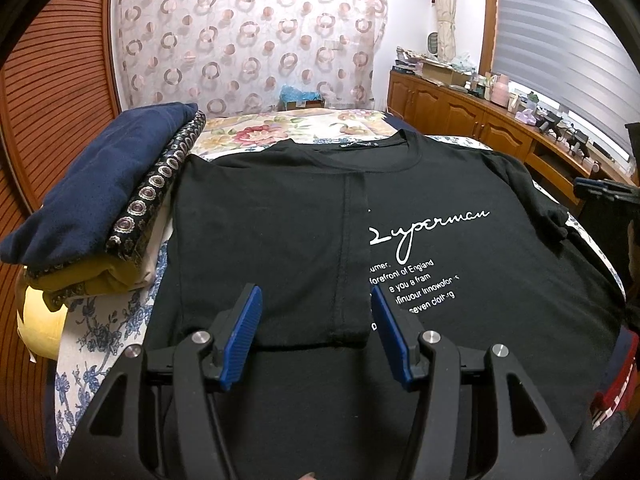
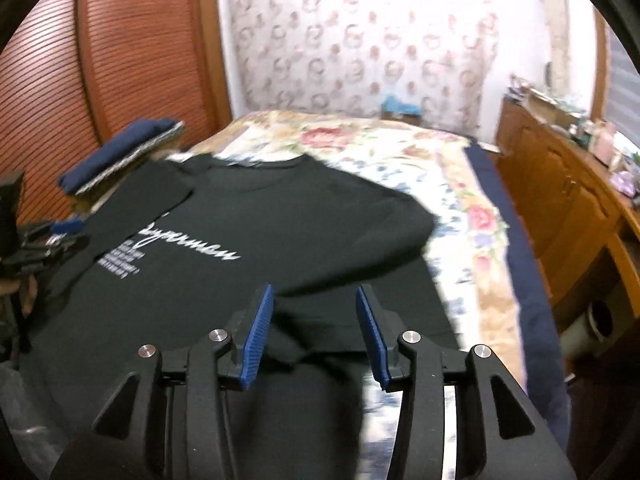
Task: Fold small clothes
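Note:
A black T-shirt (image 1: 460,184) with white script print lies flat on the bed, its left side and sleeve folded inward over the chest. My left gripper (image 1: 316,300) is open, hovering over the folded flap (image 1: 280,248) near its lower edge. In the right wrist view the shirt (image 2: 300,216) is blurred; its right sleeve lies near my right gripper (image 2: 314,298), which is open and empty just above the cloth. The right gripper also shows at the left view's right edge (image 1: 604,192), and the left gripper at the right view's left edge (image 2: 44,240).
A stack of folded clothes (image 1: 104,200), navy on top, sits at the shirt's left on the floral bedspread (image 2: 460,184). A slatted wooden wardrobe (image 2: 132,40) stands left. A wooden cabinet (image 1: 472,120) with clutter runs along the right.

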